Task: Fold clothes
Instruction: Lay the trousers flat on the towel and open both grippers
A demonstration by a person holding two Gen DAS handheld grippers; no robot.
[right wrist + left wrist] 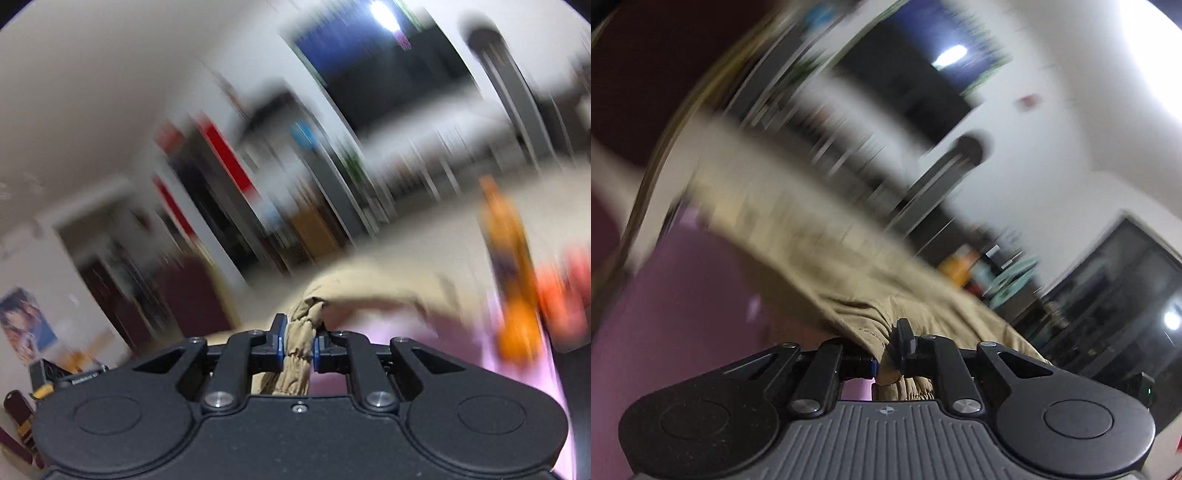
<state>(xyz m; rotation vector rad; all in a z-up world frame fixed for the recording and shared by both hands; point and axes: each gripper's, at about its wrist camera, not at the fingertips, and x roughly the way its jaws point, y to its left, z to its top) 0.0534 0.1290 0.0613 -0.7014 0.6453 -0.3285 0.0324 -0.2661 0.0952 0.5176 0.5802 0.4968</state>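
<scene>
Tan garment (798, 236) runs from my left gripper (888, 354) at bottom centre up toward upper left of the frame, over a pink-purple surface (683, 314). Left tongs nearly closed, pinching a gathered fold of the cloth. In right wrist view the same cloth (369, 284) bunches at centre, spreading to the right; right gripper (298, 350) nearly closed too, blue pads (280, 349) squeezing a rope-like wad. Bkgd heavily blurred: dark screen (388, 74) upper right, orange obj (511, 269) at right, can't ID it.
</scene>
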